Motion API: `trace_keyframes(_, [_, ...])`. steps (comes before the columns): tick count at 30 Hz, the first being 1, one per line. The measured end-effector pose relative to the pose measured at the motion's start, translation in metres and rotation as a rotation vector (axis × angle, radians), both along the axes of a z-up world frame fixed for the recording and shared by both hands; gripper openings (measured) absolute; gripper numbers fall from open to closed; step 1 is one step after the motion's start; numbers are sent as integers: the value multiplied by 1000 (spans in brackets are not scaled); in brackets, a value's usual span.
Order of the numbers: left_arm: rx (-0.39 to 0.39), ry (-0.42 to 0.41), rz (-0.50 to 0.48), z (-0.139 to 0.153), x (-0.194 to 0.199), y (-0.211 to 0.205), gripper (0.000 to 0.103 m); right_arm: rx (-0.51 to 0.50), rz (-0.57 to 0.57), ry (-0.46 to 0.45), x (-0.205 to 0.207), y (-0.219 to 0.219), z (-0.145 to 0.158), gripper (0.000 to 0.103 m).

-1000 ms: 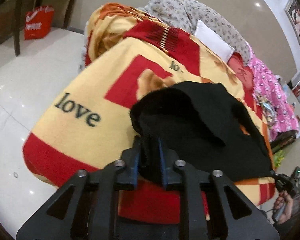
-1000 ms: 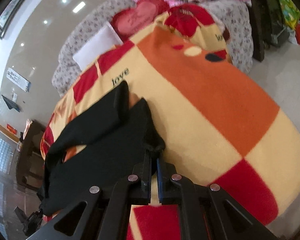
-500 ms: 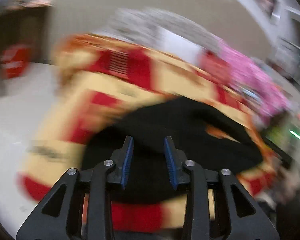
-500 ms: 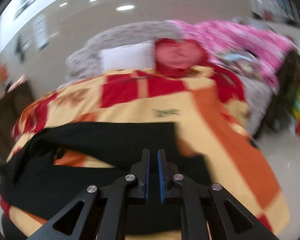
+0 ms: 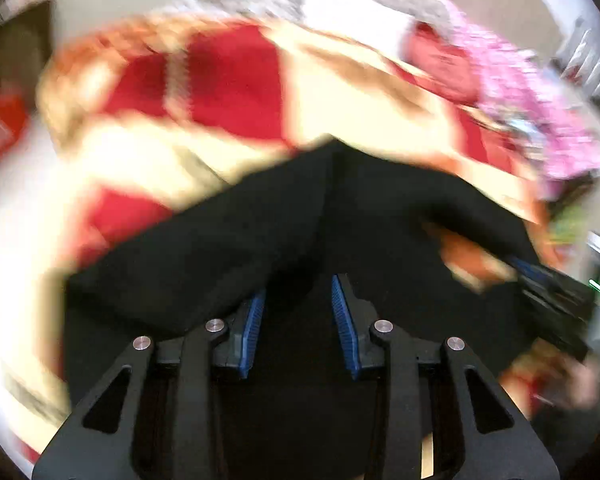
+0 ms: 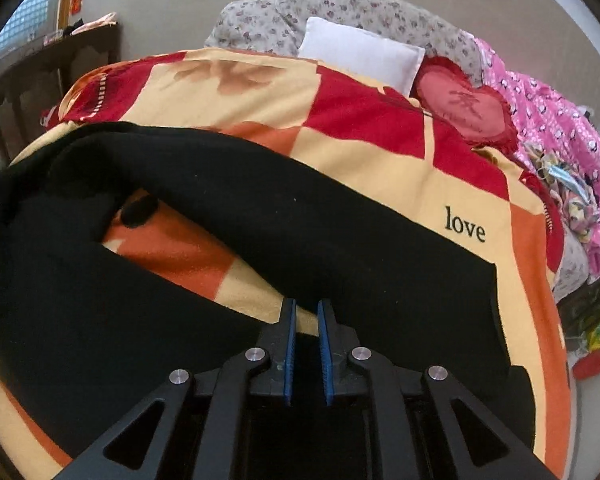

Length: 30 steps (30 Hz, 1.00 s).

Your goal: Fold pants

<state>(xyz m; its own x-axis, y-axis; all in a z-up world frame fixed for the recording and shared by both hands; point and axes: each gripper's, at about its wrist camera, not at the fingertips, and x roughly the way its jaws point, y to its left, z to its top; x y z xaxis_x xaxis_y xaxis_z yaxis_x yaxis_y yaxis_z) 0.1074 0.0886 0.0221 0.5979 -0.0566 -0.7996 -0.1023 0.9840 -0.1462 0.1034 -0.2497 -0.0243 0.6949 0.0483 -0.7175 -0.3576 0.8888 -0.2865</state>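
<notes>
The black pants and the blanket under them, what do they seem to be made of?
The black pants look like a soft, thick knit or fleece: matte, no sheen, with rounded folds rather than sharp creases. The blanket looks like plush printed fleece: fuzzy surface, slightly soft-edged red, orange and cream blocks, and the word "love". The exact fibre of either cannot be told.

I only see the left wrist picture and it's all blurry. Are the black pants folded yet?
Observer: No. The soft black pants lie with both legs spread apart; the red, orange and yellow fleece blanket shows between them.
Operator: Is the other gripper holding them?
Observer: No. The right gripper has just been opening its jaws; nothing is pinched in the narrow gap.
Operator: Any writing on the blanket?
Observer: Yes, the black word "love", beside the pants' edge.
</notes>
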Motion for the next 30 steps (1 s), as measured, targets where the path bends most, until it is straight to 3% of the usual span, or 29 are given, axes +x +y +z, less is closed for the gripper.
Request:
trace_keyframes(1, [111, -12, 123, 5, 10, 22, 34, -8, -1, -8, -1, 1, 1, 10])
trace_keyframes(2, [153, -27, 207, 9, 14, 41, 34, -14, -1, -17, -3, 2, 1, 10])
trace_keyframes(3, [132, -46, 284, 16, 14, 63, 34, -18, -3, -22, -3, 2, 3, 10])
trace_keyframes(5, [-8, -107, 328, 32, 0, 93, 34, -20, -10, -32, -5, 1, 6, 10])
trace_keyframes(8, [-50, -160, 269, 39, -18, 77, 34, 2, -36, -51, -6, -7, 12, 10])
trace_keyframes(10, [-136, -159, 166, 30, -38, 56, 34, 85, -88, -76, -5, -25, 21, 10])
trace_keyframes(11, [-170, -156, 130, 24, -43, 43, 34, 163, -127, -90, -6, -40, 27, 10])
trace_keyframes(13, [-210, -156, 69, 12, -57, 16, 34, 412, -238, -91, -7, -93, 35, 11])
trace_keyframes(15, [-213, -167, 21, 3, -64, -8, 34, 562, -357, -59, -5, -141, 37, 12])
trace_keyframes(17, [-196, -207, -8, -9, -69, -18, 34, 599, -462, -23, -4, -180, 41, 14])
trace_keyframes(18, [-193, -220, -7, -17, -71, -18, 36, 603, -474, -19, -4, -192, 44, 21])
trace_keyframes(19, [-197, -191, 17, -26, -70, -16, 37, 610, -467, -3, -3, -199, 48, 32])
trace_keyframes(20, [-201, -162, 27, -29, -69, -18, 37, 630, -447, 25, -2, -203, 50, 36])
trace_keyframes(21, [-203, -187, 25, -28, -69, -20, 37, 652, -424, 53, 0, -204, 50, 42])
trace_keyframes(23, [-193, -186, 40, -30, -64, -22, 37, 690, -381, 116, 7, -202, 50, 43])
trace_keyframes(28, [-169, -183, 38, -33, -62, -26, 37, 663, -341, 242, 35, -182, 29, 43])
trace_keyframes(30, [-161, -181, 34, -37, -68, -27, 37, 673, -344, 245, 41, -182, 26, 44])
